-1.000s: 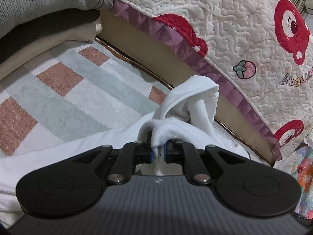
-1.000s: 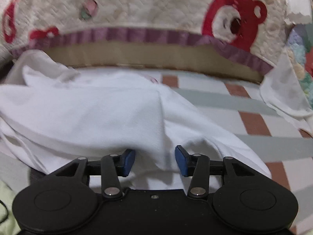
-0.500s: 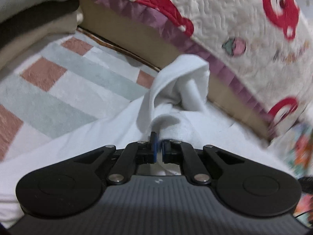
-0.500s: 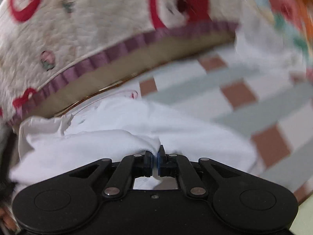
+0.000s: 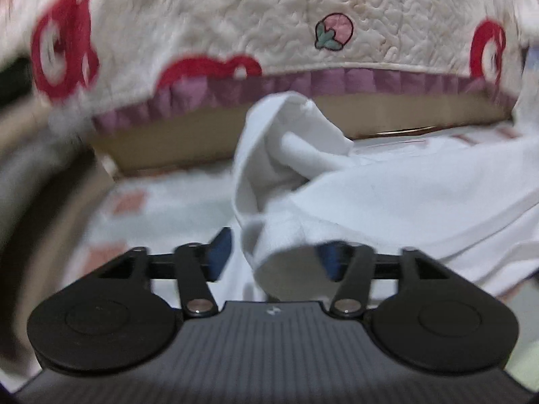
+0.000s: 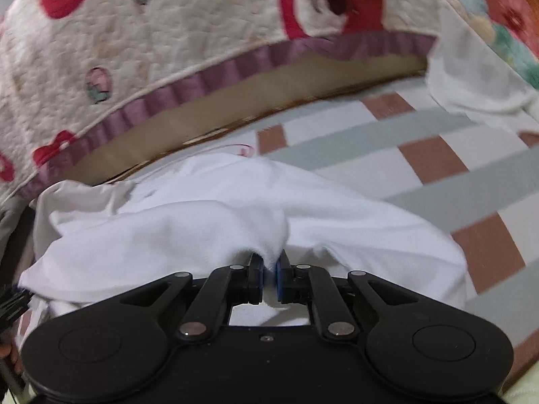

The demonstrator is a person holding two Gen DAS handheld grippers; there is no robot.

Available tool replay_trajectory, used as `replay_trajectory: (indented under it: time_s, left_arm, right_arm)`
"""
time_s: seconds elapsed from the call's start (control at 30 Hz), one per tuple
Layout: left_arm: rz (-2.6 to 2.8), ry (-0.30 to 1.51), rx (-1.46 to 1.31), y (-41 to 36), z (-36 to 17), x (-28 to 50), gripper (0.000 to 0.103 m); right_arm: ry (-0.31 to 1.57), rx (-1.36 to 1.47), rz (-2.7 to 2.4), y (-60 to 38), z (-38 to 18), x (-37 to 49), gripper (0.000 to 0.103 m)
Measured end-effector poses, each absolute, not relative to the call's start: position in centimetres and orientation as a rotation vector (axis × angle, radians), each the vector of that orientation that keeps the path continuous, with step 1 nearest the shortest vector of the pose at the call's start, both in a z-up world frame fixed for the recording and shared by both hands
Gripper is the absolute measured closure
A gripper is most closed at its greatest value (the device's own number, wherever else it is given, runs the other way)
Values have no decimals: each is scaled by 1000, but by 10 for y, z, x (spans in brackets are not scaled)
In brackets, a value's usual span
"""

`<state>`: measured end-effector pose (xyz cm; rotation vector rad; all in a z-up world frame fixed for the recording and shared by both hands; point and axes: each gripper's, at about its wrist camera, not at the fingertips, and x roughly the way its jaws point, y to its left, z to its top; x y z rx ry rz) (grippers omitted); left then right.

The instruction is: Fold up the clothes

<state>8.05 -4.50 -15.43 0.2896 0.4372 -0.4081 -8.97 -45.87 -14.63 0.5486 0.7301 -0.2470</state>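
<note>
White tee (image 6: 188,232) bunched, rumpled; R gripper (image 6: 268,277) pinching.

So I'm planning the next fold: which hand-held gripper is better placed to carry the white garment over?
Right. The right hand-held gripper is shut on the white garment; the left hand-held gripper is open, cloth only draped between its fingers.

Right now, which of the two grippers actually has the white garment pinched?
The right gripper: its blue pads are nearly together with a fold of the white garment clamped between them. The left gripper stands wide open, cloth only draped loosely between its pads.
</note>
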Motion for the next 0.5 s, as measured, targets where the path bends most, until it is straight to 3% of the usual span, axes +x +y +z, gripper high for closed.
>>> replay_trajectory:
  time_s: [0.13,0.17,0.2,0.23,0.33,0.4,0.5]
  left_arm:
    - [-421,423,246,-46,-146,87,39]
    - [-441,419,219,-43,-141,87,57]
    - [-460,415,193,-40,-136,87,90]
    - [-479,418,158,-36,-132,88,102]
    - [-507,480,-66,-19,-125,103,101]
    - [-503,532,-273,-1,-126,115,101]
    - [-494,570,-443,17,-131,125,101]
  right_arm:
    - [713,516,-201,-454,-141,-89,91]
    - [712,514,-189,-453,-141,-89,91]
    - [712,501,-179,-451,-141,-89,91]
    - [712,479,-174,-449,-141,-88,91]
    - [706,402,-149,-441,-145,-83,82]
    - [706,305,-114,-431,-151,-78,48]
    - [729,177,-117,-414,-165,-72,45]
